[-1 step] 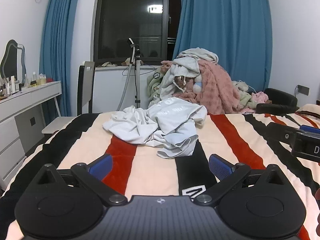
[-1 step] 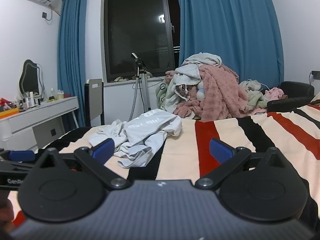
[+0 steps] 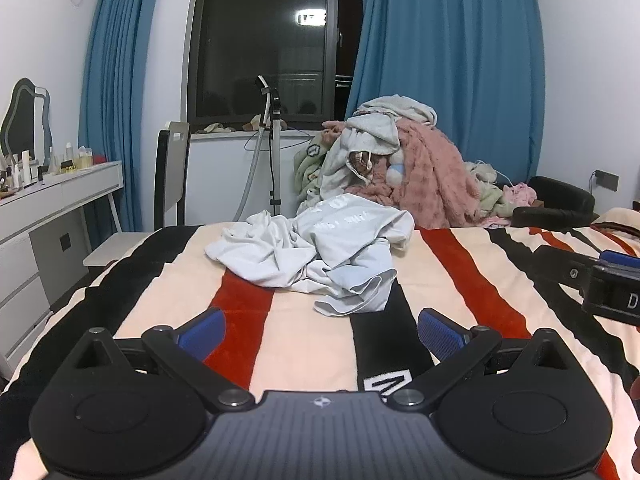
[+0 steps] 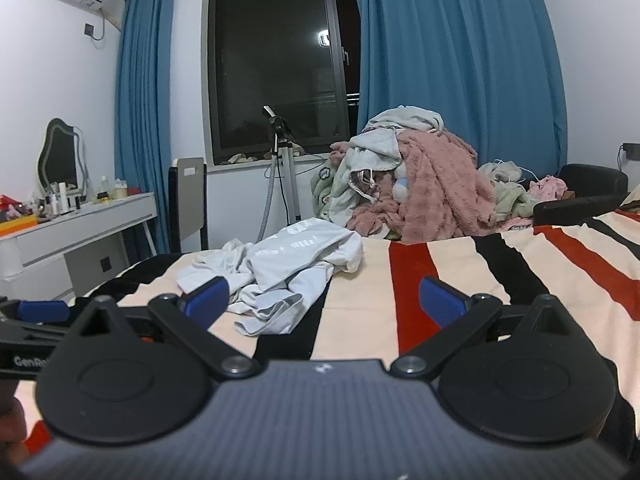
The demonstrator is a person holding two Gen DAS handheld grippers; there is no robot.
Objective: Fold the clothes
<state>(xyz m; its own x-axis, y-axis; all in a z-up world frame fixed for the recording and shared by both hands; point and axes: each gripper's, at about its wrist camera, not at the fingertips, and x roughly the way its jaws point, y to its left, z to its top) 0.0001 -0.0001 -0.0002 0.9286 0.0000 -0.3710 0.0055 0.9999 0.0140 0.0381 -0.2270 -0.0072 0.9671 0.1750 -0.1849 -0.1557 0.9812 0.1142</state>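
Note:
A crumpled pale grey-white garment (image 3: 320,248) lies in a heap on the striped bedspread (image 3: 460,280), toward the far edge of the bed. In the right wrist view the same garment (image 4: 288,268) sits left of centre. My left gripper (image 3: 322,330) is open, hovering over the bedspread short of the garment and holding nothing. My right gripper (image 4: 325,302) is also open and empty, with the garment ahead and to its left. The right gripper's body (image 3: 608,280) shows at the left wrist view's right edge. The left gripper (image 4: 36,312) shows at the right wrist view's left edge.
Beyond the bed's far edge is a tall pile of pink and grey clothes and blankets (image 3: 400,168). A white dressing table (image 3: 60,200) with bottles stands at left, next to a chair (image 3: 172,176) and a stand with a hose (image 3: 274,152). A black seat (image 3: 560,200) is at right.

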